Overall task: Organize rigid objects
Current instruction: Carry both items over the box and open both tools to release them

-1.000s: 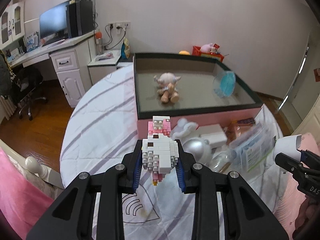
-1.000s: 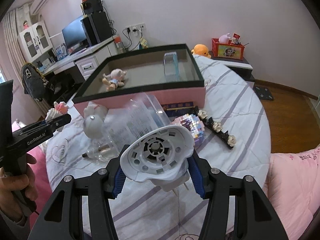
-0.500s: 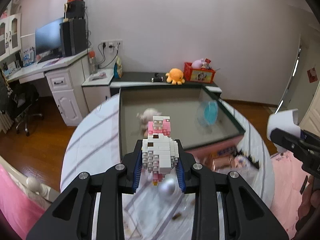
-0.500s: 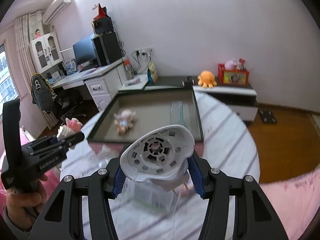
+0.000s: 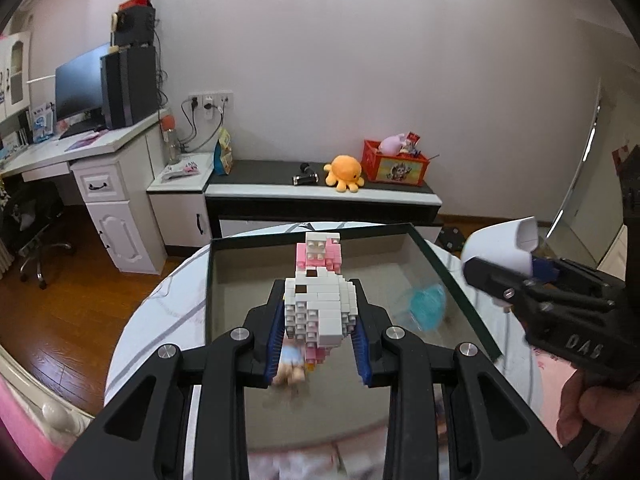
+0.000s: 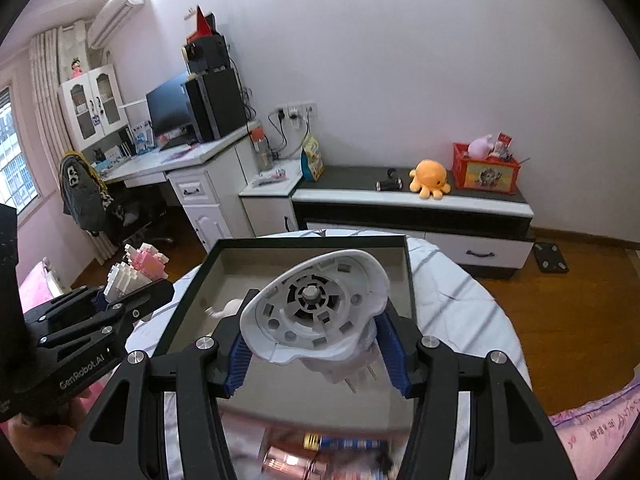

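My left gripper (image 5: 318, 340) is shut on a white and pink block figure (image 5: 320, 300) and holds it above the near part of the open box (image 5: 280, 240). My right gripper (image 6: 316, 356) is shut on a white plastic shell part (image 6: 316, 308), also over the box (image 6: 312, 242). Each gripper shows in the other's view: the right one (image 5: 520, 276) at the right, the left one (image 6: 120, 300) at the left. A doll (image 5: 290, 368) and a blue disc (image 5: 426, 304) lie in the box, both blurred.
The box sits on a round table with a striped white cloth (image 5: 160, 312). Blurred items lie on the cloth at the near edge (image 6: 320, 452). Behind stand a low cabinet (image 5: 320, 196) with an orange octopus toy (image 5: 344, 168) and a desk (image 5: 80, 148).
Both grippers have risen and moved forward over the box, each still holding its object. The loose items on the cloth have dropped out of view below.
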Demonstrator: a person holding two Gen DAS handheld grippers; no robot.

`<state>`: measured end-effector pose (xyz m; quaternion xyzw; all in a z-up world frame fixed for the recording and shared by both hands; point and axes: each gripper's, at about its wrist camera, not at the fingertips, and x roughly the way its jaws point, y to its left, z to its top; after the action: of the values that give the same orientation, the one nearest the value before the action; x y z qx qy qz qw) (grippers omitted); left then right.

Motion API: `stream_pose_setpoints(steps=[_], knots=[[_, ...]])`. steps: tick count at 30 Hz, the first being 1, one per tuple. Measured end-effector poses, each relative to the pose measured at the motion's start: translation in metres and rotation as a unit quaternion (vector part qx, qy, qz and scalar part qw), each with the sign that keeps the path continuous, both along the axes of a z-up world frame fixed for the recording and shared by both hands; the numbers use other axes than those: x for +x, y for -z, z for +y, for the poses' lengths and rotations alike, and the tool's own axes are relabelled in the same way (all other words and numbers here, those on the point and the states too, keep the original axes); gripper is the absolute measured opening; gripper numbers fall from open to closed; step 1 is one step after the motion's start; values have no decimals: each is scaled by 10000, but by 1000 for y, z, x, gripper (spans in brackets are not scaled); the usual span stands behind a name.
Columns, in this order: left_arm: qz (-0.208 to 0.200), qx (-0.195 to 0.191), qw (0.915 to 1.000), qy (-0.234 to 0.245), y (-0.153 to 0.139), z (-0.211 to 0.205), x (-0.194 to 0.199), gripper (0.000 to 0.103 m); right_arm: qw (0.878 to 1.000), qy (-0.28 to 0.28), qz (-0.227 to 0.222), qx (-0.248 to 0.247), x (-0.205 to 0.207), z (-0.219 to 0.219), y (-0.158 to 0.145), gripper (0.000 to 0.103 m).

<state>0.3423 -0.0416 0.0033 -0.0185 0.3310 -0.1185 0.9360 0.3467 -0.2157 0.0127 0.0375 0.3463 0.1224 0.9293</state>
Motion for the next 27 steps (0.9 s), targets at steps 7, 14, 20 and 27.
stream_pose_setpoints(steps=[7, 14, 20, 27], knots=[[491, 95, 9987, -46, 35, -10, 75, 29, 9984, 39, 559, -61, 72, -1, 33, 56], [867, 129, 9961, -40, 64, -14, 106, 30, 9946, 113, 1011, -209, 111, -4, 62, 56], [1069, 130, 9942, -22, 75, -14, 116, 30, 9923, 98, 1212, -223, 117, -3, 73, 57], [950, 334, 9947, -201, 66, -10, 104, 77, 9921, 147, 1223, -248, 110, 0, 70, 82]])
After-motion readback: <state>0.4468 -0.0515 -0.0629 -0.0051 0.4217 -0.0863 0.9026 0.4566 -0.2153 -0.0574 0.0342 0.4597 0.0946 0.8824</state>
